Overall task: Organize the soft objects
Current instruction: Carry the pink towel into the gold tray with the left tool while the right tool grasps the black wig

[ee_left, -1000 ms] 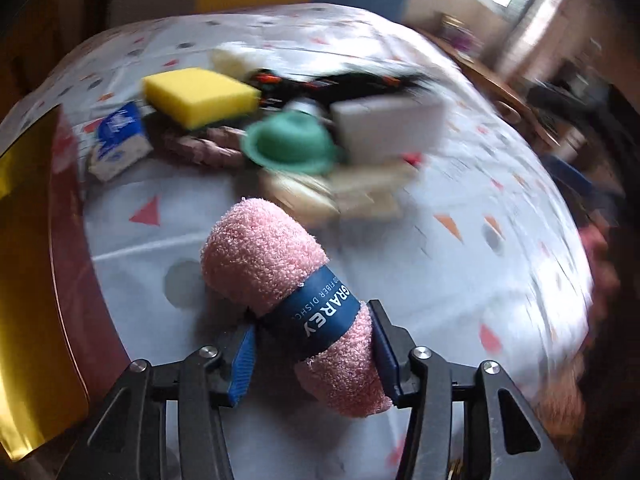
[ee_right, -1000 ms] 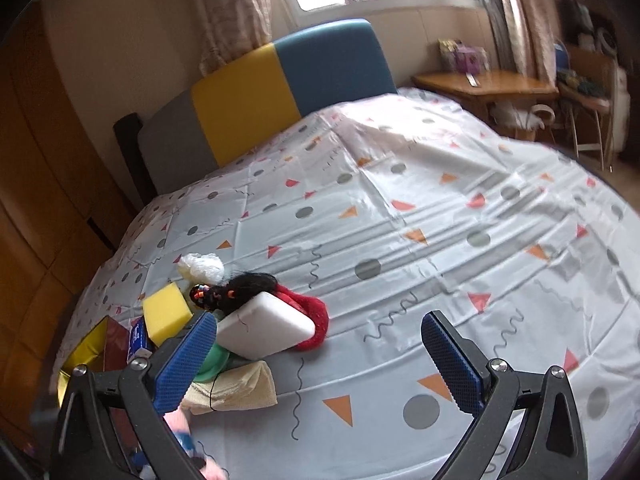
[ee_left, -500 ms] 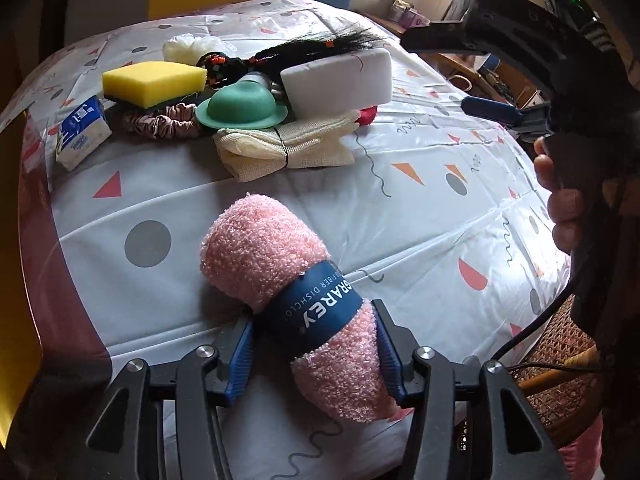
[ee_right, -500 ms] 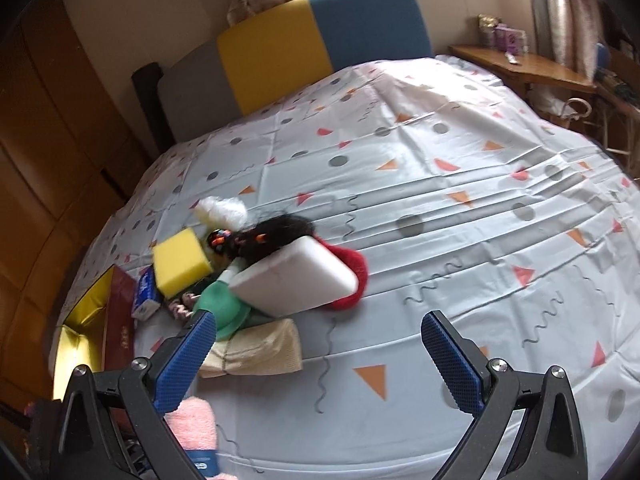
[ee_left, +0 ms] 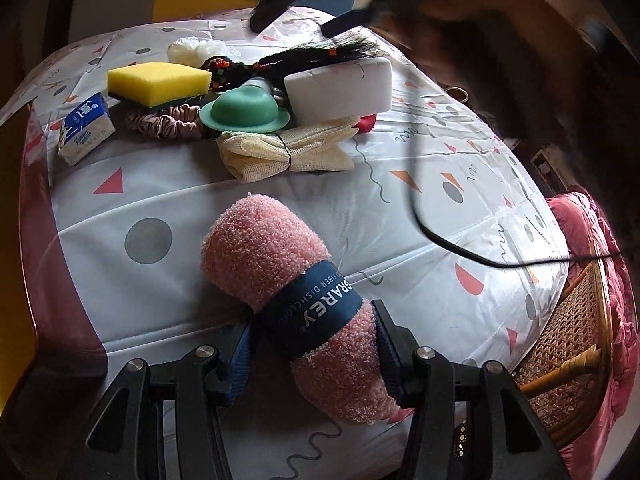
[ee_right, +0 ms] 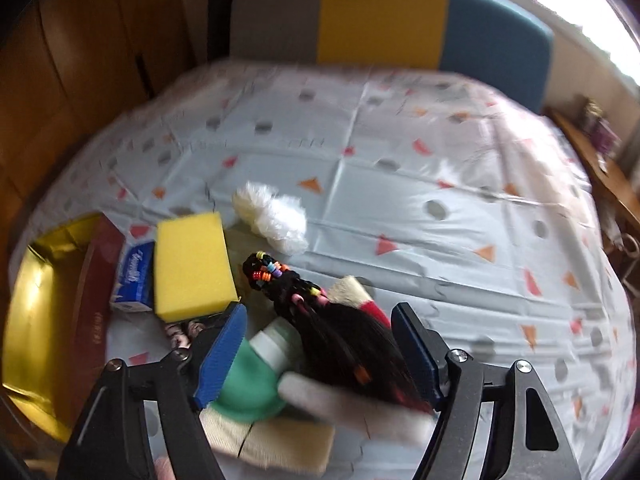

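Observation:
My left gripper (ee_left: 314, 340) is shut on a rolled pink dishcloth (ee_left: 264, 248) with a blue band, held low over the patterned sheet (ee_left: 400, 240). My right gripper (ee_right: 320, 352) hangs over the pile of soft things, its jaws closing. The black hair piece (ee_right: 340, 340) with coloured beads lies between its blue pads (ee_right: 224, 348), and neither pad presses on it. Around it lie a yellow sponge (ee_right: 192, 264), a white foam block (ee_left: 340, 88), a green cap (ee_left: 244, 108), a cream mesh cloth (ee_left: 288, 152), a pink scrunchie (ee_left: 164, 124) and a white fluffy ball (ee_right: 276, 216).
A tissue pack (ee_left: 84, 128) lies left of the sponge. A red and gold box (ee_right: 40, 300) sits at the bed's left edge. A black cable (ee_left: 440, 240) crosses the sheet on the right, with a wicker chair (ee_left: 576, 344) beyond the bed's edge. The headboard (ee_right: 400, 20) stands behind.
My right gripper has swung left and down over the pile and narrowed its jaws around the black hair piece. The left gripper still holds the pink dishcloth in nearly the same place.

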`<state>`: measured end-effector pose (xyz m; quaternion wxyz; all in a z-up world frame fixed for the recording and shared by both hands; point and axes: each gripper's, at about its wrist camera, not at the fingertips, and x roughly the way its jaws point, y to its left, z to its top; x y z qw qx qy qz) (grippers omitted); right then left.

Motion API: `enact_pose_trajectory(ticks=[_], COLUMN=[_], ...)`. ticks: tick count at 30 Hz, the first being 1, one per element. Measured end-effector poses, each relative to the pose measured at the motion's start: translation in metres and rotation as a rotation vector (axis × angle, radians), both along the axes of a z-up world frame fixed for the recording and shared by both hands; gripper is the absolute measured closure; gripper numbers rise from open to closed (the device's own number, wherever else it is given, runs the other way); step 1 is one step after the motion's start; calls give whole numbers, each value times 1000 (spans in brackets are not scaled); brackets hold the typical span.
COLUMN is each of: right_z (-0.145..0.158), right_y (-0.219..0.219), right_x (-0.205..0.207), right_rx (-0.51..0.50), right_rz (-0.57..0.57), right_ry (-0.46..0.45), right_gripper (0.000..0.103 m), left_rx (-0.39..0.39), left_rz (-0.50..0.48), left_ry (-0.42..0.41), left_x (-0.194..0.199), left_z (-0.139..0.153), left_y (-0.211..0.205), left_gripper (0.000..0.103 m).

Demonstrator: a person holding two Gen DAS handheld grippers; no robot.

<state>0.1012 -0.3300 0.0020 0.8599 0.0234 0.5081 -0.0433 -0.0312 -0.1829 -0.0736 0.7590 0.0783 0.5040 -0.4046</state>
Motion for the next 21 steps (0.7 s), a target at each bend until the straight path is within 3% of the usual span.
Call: enact_pose_trajectory(ticks=[5, 6, 7, 8, 13, 14, 15, 21], right_z=[-45, -53, -57, -58, -29, -18, -6, 49], right_y=[9, 10, 11, 10, 1, -3, -7, -13], right_x=[43, 46, 47, 46, 22, 14, 5, -43], right_rx=[-22, -24, -28, -19, 21, 34, 50, 34], right_rz=[61, 69, 72, 68, 39, 26, 16, -25], right_ry=[207, 236, 248, 244, 141, 103, 60, -133], right_gripper=[30, 42, 66, 65, 71, 74, 83, 84], left_rx=[-13, -15, -18, -20, -9, -8, -4, -43], left_rz=[1, 1, 1, 1, -4, -1, -2, -5], left_ry=[6, 6, 5, 4, -31, -37, -48, -114], left_x=[1, 0, 1, 1, -5, -5, -6, -16], left_z=[-2, -2, -2, -2, 3, 4, 6, 27], left_y=[3, 5, 6, 7, 6, 6, 6, 14], left_gripper=[49, 49, 49, 49, 50, 51, 52, 54])
